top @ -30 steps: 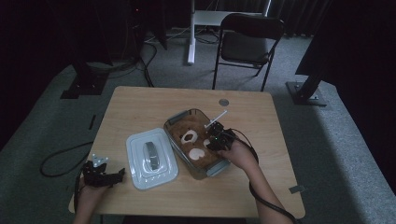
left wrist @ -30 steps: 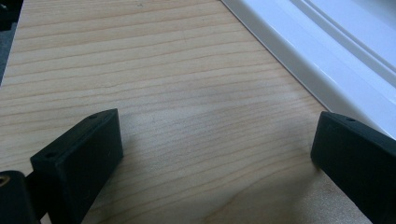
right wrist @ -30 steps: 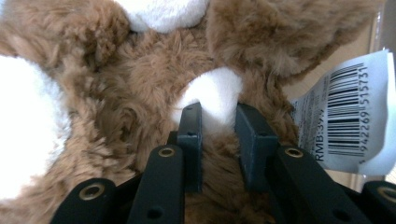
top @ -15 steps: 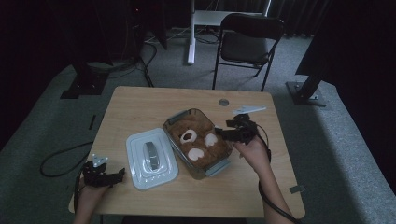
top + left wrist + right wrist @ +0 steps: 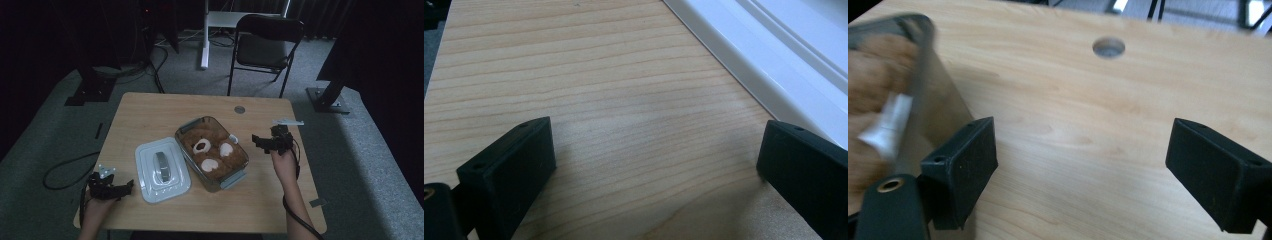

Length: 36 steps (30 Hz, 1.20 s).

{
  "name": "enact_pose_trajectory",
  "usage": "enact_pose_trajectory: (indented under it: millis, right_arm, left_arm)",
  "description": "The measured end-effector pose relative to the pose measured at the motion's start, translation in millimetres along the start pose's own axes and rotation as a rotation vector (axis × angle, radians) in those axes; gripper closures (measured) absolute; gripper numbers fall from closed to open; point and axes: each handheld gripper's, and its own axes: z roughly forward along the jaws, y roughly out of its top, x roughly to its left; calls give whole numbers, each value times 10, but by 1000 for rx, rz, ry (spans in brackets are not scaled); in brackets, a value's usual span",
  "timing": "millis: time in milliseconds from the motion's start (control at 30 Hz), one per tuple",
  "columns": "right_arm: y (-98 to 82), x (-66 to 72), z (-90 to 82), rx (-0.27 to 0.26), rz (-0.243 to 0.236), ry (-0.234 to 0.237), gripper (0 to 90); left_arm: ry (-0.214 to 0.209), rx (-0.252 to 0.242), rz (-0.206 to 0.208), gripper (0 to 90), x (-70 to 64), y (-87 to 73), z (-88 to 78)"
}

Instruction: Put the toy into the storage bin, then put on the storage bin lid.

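A light wooden rectangular table (image 5: 150,120) fills the middle of the high view, with a small round grey cable hole (image 5: 239,109) near its far edge. At the table's centre sits a clear rectangular glass food container (image 5: 212,153) holding brown filling and three pale round pieces. Just beside the container, on its left, lies a white rectangular plastic lid (image 5: 162,169) with a grey centre panel, flat and top up. To the container's right, apart from it, hovers the right gripper (image 5: 260,141); its jaws have just been opening and now stand wide apart with nothing between them. To the left of the lid, near the table's front corner, rests the left gripper (image 5: 125,187), jaws also spread and empty, with the lid's white rim (image 5: 774,75) close beside one jaw.

The glass container is likely heavy, rigid, smooth and breakable; its grey end clips or rim look the safest hold. The lid should be light and stiff, best taken by an edge. No brand, label or writing can be read.
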Motion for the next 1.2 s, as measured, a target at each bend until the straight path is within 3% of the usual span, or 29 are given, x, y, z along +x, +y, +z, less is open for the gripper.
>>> enact_pose_trajectory:
  millis: [33,200,233,333,367,400,433,500,633,867,900,1200]
  right_arm:
    - [-40,-33,71,14,5,-1,124]
    - [-168,-72,267,51,17,-8,124]
    - [-203,-64,301,54,23,7,124]
    - [-258,-38,352,71,20,25,124]
    - [-307,-3,390,90,13,50,124]
    - [-307,-3,390,90,13,50,124]
    - [-349,24,407,93,20,90,124]
    - [-377,62,412,101,12,117,136]
    - [-422,87,388,95,15,154,130]
    - [-479,130,348,96,14,182,130]
    - [-508,165,339,94,12,205,129]
    - [-635,285,317,93,6,238,129]
  left_arm:
    - [-2,16,-1,29,-5,12,-10]
    - [-14,7,-37,30,-22,71,-113]
    - [-39,-4,-62,30,-55,120,-181]
    - [-56,-5,-63,30,-114,167,-223]
    - [-84,-10,-50,30,-192,211,-258]
    - [-84,-10,-50,30,-192,211,-258]
    - [-101,-13,-40,30,-257,250,-280]
    - [-126,-17,-42,30,-308,286,-294]
    - [-144,-16,-21,30,-408,362,-294]
    - [-162,-11,23,30,-590,468,-254]
    - [-169,-6,35,30,-643,493,-224]
    - [-197,12,60,30,-893,632,-53]
